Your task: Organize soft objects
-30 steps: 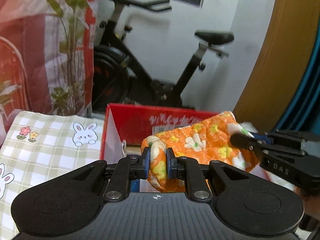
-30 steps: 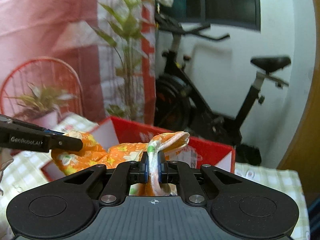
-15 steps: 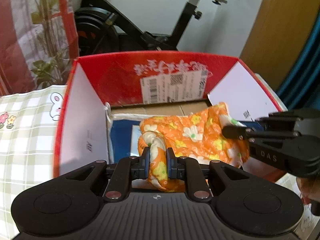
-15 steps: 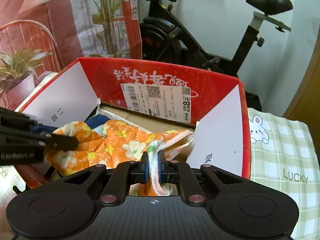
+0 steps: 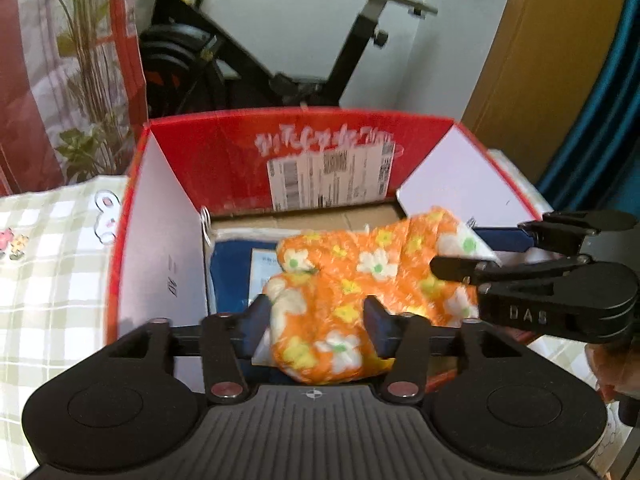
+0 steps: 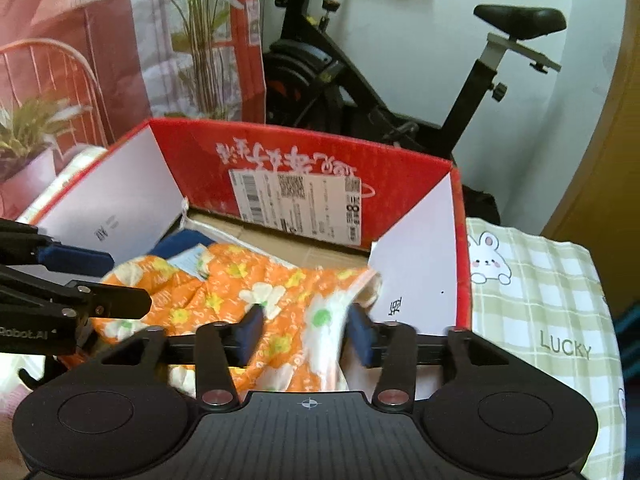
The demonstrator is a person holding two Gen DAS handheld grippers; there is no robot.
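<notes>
Fingers apart on both sides: the left gripper (image 5: 316, 316) stands wide open, its blue pads (image 5: 256, 320) spread either side of a bunched end of the orange floral cloth (image 5: 360, 276), the fabric sitting between them unpinched. The right gripper (image 6: 306, 330) is the same story, jaws spread, blue pads (image 6: 360, 334) flanking the other end of the cloth (image 6: 224, 284), where a white-and-green patch of the fabric drapes down between them. The cloth itself is inside the red cardboard box (image 5: 240, 152), lying crumpled across a dark blue item (image 5: 228, 264) on the box bottom, with a pale printed sheet (image 5: 262, 268) peeking out beside it. From the left wrist view the right gripper (image 5: 460, 270) comes in from the right edge, its black fingertips over the cloth's far corner; from the right wrist view the left gripper (image 6: 132, 302) reaches in from the left, tips just over the orange folds. The box's back wall carries a white shipping label (image 6: 296, 204) and white lettering, and white flaps (image 6: 116, 204) stand up at each side. The box rests on a green checked tablecloth (image 6: 544, 300) with a bunny print (image 6: 490, 260) and the word LUCKY. Behind, a black exercise bike (image 6: 360, 72) stands against the white wall, with a leafy plant (image 6: 200, 40) and a red-and-white banner to the left.
</notes>
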